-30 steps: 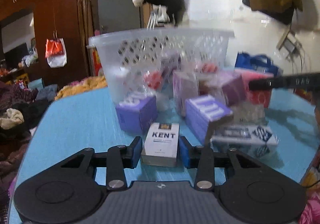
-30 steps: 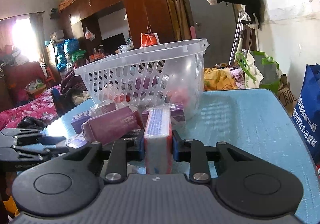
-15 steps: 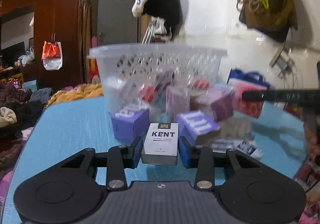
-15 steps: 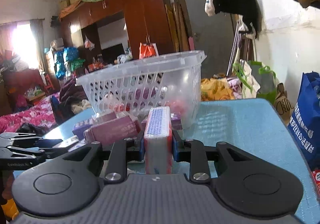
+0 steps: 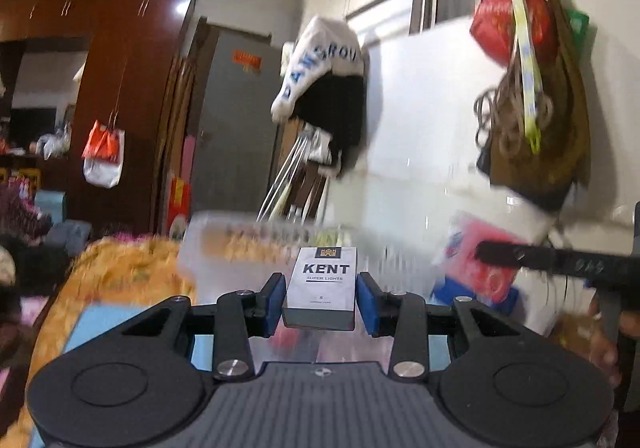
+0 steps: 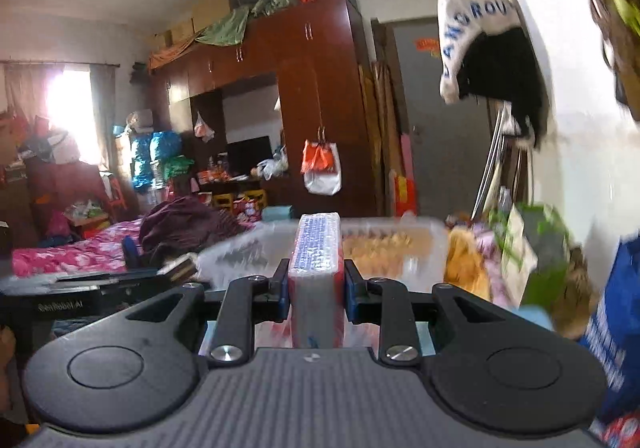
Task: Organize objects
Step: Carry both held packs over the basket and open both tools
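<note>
My left gripper [image 5: 320,298] is shut on a white Kent cigarette pack [image 5: 322,282] and holds it raised, level with the rim of the clear plastic basket [image 5: 240,234]. My right gripper [image 6: 316,288] is shut on a red and white wrapped pack [image 6: 317,280], also raised at the rim of the basket [image 6: 384,244]. The right gripper with its pack shows at the right in the left wrist view [image 5: 536,258]. The left gripper shows at the left in the right wrist view [image 6: 100,284]. The basket is blurred by motion.
A bit of the blue table [image 5: 96,324] shows under the left gripper. A wardrobe [image 6: 316,107], a grey door [image 5: 236,119] and hanging bags [image 5: 532,95] lie beyond. A blue bag [image 6: 616,320] stands at the right.
Both grippers have lifted their packs from table height up to the basket rim. The boxes on the table have dropped out of view.
</note>
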`<state>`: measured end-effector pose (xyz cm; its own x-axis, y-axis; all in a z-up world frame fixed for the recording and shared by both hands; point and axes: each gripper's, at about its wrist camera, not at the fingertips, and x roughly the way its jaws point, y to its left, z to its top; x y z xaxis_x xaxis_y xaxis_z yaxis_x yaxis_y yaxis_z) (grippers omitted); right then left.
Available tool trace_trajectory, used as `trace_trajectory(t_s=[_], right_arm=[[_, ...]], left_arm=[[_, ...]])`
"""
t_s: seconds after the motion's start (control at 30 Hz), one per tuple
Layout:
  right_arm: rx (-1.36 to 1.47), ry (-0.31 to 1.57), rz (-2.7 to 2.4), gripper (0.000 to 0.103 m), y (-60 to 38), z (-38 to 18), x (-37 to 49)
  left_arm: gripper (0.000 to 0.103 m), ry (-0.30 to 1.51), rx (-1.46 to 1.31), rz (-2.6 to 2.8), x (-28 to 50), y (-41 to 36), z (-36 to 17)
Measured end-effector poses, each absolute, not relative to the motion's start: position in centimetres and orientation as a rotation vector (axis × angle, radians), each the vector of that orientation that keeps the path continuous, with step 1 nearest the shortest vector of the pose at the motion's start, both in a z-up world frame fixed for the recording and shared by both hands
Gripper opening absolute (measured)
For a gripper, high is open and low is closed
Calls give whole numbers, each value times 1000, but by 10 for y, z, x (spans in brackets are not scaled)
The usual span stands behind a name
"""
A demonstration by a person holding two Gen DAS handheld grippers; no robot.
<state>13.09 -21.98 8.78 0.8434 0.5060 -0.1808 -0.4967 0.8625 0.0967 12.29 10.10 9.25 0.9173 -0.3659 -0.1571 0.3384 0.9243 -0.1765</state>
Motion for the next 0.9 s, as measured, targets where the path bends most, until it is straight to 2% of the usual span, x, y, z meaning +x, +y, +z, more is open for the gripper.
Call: trace_trajectory(t_s=[0.17, 0.3, 0.33, 0.37, 0.4, 0.43, 0.53, 0.67, 0.9], right_arm=[[8, 235, 496, 29, -193, 105, 197], [-91, 287, 443, 30, -175, 91, 231], [-94, 301, 442, 41, -174, 87, 237], [-90, 305, 444, 54, -174, 84, 236], [-78, 313, 441, 83, -177, 82, 236], [-51, 304, 432, 101, -182, 81, 231], [3, 237, 471, 103, -202, 77, 202], [70, 248, 497, 103, -228, 55, 151], [88, 285, 461, 103, -252, 8, 94]], left_arm=[[43, 240, -187, -348, 190, 90, 115], [44, 289, -187, -285, 229, 83, 112], [51, 295, -189, -274, 233, 85, 109], [66, 308, -190, -264, 238, 85, 107], [71, 313, -188, -258, 239, 87, 105], [72, 308, -181, -256, 235, 89, 103], [72, 288, -177, -259, 212, 95, 99], [85, 273, -188, -308, 162, 98, 84], [86, 315, -164, -397, 82, 78, 23]])
